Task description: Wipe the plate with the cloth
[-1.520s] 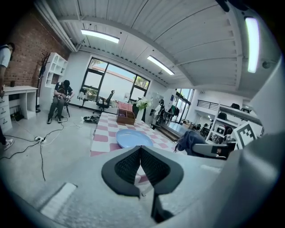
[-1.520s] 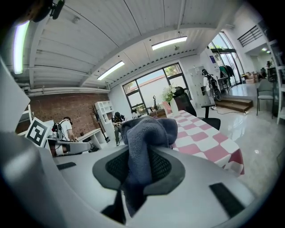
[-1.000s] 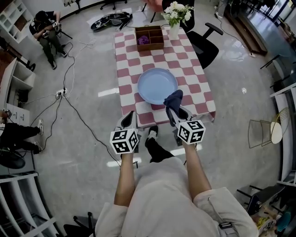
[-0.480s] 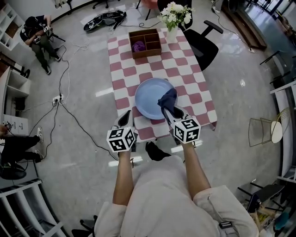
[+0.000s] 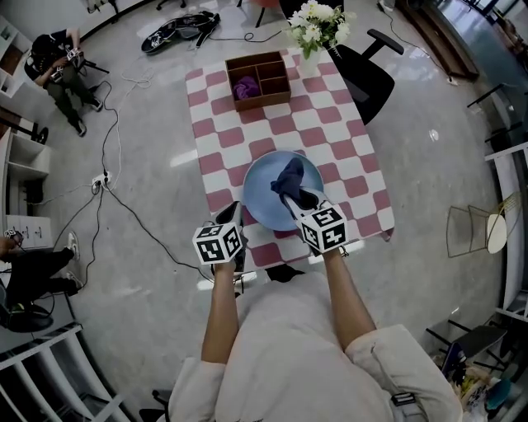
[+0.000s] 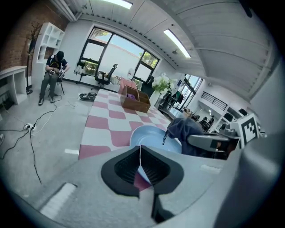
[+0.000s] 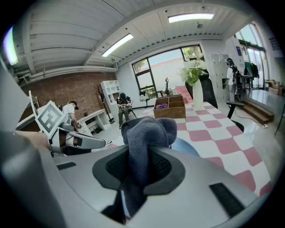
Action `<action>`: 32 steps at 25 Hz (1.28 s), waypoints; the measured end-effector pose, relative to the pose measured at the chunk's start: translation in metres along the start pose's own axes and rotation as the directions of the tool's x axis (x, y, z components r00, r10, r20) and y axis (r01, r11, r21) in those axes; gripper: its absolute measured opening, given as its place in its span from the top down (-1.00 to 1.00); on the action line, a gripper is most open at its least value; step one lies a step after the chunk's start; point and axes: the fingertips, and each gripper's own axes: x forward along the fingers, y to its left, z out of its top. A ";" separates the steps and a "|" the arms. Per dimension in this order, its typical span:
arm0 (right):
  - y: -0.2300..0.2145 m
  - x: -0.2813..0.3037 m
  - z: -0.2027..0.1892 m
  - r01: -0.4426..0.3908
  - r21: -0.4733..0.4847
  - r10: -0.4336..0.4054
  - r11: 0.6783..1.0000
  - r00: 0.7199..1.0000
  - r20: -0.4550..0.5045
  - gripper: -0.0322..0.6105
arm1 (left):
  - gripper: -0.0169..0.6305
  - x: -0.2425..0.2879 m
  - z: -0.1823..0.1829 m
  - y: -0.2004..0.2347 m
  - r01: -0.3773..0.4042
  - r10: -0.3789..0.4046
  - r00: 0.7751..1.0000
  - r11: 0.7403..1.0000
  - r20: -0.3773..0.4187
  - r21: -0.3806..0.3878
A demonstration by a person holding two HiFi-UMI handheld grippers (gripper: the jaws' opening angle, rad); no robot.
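Observation:
A light-blue plate (image 5: 262, 185) lies on the near half of the red-and-white checked table (image 5: 330, 140). My right gripper (image 5: 293, 200) is shut on a dark blue cloth (image 5: 289, 175), which hangs over the plate's middle; in the right gripper view the cloth (image 7: 144, 138) bulges up between the jaws, the plate (image 7: 187, 147) behind it. My left gripper (image 5: 233, 216) is shut and holds nothing, hovering at the plate's near-left rim. In the left gripper view the plate (image 6: 149, 136) and cloth (image 6: 185, 131) lie just beyond the jaws.
A brown wooden divided box (image 5: 257, 78) with something purple inside stands at the table's far end, next to a vase of white flowers (image 5: 315, 25). A black office chair (image 5: 367, 70) is at the far right. Cables (image 5: 115, 165) cross the floor on the left; a person (image 5: 54, 62) sits far left.
Both grippers have moved forward over the table. The cloth went from the plate's near-right rim to above its middle. The left gripper came up to the plate's near-left edge.

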 end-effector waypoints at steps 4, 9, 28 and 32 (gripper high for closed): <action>-0.005 0.026 0.001 -0.015 -0.020 0.014 1.000 0.999 -0.039 0.62 | 0.91 0.021 -0.001 0.009 0.025 -0.024 0.998 1.000 -0.051 0.009; -0.011 0.051 0.008 -0.028 -0.069 0.023 0.997 0.997 -0.073 0.61 | 0.91 0.041 0.003 0.022 0.027 -0.029 0.998 0.999 -0.060 -0.036; -0.006 0.076 -0.019 -0.078 -0.230 0.023 0.970 0.972 -0.233 0.61 | 0.88 0.098 -0.013 0.028 -0.004 -0.010 0.983 0.997 -0.181 -0.077; 0.000 0.076 -0.019 -0.085 -0.252 0.024 0.964 0.972 -0.235 0.61 | 0.88 0.090 -0.005 0.017 0.012 -0.022 0.988 0.998 -0.151 -0.064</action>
